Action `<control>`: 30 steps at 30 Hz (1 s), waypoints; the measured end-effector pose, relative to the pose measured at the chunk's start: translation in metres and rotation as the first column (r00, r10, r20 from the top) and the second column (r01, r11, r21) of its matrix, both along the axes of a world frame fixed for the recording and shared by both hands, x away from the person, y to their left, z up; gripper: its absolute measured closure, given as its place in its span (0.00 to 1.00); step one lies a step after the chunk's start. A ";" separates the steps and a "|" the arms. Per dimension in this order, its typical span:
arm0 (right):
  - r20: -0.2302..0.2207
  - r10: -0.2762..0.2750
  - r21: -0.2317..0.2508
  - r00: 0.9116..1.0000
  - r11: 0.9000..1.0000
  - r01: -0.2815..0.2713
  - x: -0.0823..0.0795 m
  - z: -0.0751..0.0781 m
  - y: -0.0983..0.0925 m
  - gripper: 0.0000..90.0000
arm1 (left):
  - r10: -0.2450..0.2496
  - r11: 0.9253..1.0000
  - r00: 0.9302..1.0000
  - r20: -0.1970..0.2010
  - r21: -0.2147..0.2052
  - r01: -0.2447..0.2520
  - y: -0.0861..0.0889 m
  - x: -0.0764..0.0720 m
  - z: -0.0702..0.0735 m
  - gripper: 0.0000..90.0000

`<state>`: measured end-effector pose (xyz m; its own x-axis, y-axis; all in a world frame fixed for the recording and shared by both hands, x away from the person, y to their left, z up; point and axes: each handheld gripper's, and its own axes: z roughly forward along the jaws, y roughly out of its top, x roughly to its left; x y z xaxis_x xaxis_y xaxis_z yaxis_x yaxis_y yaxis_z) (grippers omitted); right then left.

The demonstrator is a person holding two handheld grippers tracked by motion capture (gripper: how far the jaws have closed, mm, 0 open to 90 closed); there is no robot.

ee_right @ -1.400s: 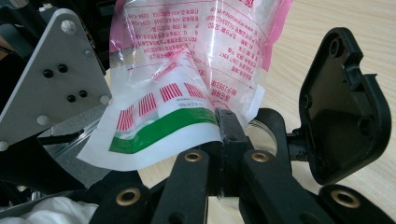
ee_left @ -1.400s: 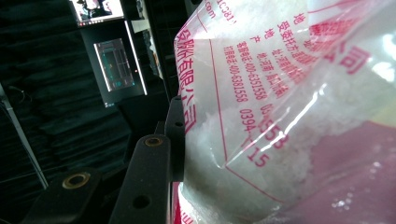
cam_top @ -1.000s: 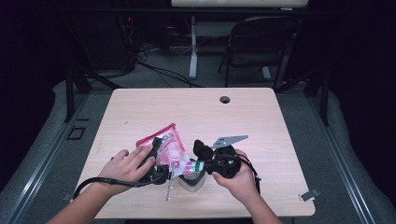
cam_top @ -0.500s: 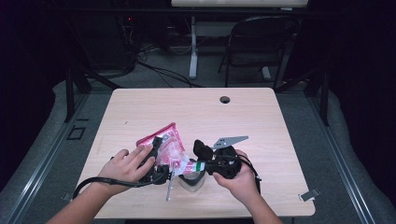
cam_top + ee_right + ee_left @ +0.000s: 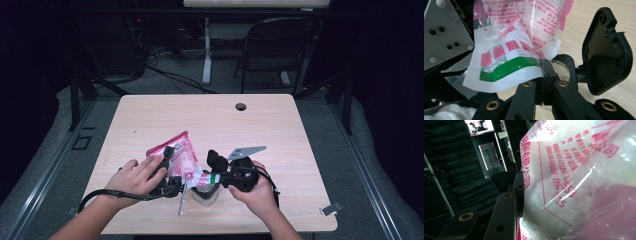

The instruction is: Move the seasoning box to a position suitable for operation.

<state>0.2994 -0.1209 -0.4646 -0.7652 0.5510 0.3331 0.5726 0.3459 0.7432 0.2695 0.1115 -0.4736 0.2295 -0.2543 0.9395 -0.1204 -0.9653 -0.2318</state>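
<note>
The pink-printed bag point(image 5: 179, 155) is held above the near table point(image 5: 300, 130) edge: clamped by the left gripper point(image 5: 167, 167), its corner pinched in the closed right gripper point(image 5: 544, 72); contents seemingly white granules.

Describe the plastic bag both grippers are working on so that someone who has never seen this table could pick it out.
On the wooden table, look at the near edge between the person's two hands. The plastic bag lies there, clear with pink edges, red print and white grains inside. It alone is pinched by both the left gripper and the right gripper, above a small clear cup.
</note>
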 end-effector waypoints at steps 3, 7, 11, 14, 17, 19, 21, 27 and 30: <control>-0.001 -0.001 -0.002 1.000 1.000 0.001 0.000 0.000 0.000 1.00 | -0.002 1.000 1.000 0.000 -0.001 0.002 0.000 0.000 0.000 0.79; -0.004 -0.004 0.001 1.000 1.000 0.004 0.000 -0.001 0.001 1.00 | -0.002 1.000 1.000 0.000 0.001 0.002 0.000 0.000 0.001 0.79; -0.004 -0.004 0.002 1.000 1.000 0.004 0.000 -0.001 0.001 1.00 | 0.000 1.000 1.000 0.000 -0.006 0.000 0.000 0.000 0.001 0.79; -0.008 -0.002 -0.001 1.000 1.000 0.002 0.000 -0.001 0.000 1.00 | -0.003 1.000 1.000 0.003 0.000 0.003 0.000 0.000 0.001 0.79; -0.009 -0.005 -0.001 1.000 1.000 0.005 0.000 -0.002 0.000 1.00 | -0.003 1.000 1.000 0.004 0.003 0.003 -0.001 0.000 0.001 0.79; -0.008 -0.005 0.000 1.000 1.000 0.005 0.000 -0.002 0.000 1.00 | -0.003 1.000 1.000 0.003 0.002 0.003 -0.001 0.000 0.001 0.79; -0.008 -0.005 -0.001 1.000 1.000 0.005 0.000 -0.003 0.000 1.00 | -0.006 1.000 1.000 0.008 0.007 0.006 -0.001 -0.001 0.000 0.79; -0.016 -0.006 -0.007 1.000 1.000 0.006 0.001 -0.005 -0.001 1.00 | -0.009 1.000 1.000 0.006 0.009 0.009 -0.002 -0.001 -0.001 0.79; -0.017 -0.006 -0.009 1.000 1.000 0.006 0.001 -0.006 -0.001 1.00 | -0.009 1.000 1.000 0.005 0.013 0.009 -0.002 -0.001 -0.001 0.79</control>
<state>0.3005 -0.1219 -0.4703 -0.7560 0.5585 0.3414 0.5875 0.3490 0.7300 0.2682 0.1097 -0.4747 0.2223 -0.2681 0.9374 -0.1279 -0.9612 -0.2446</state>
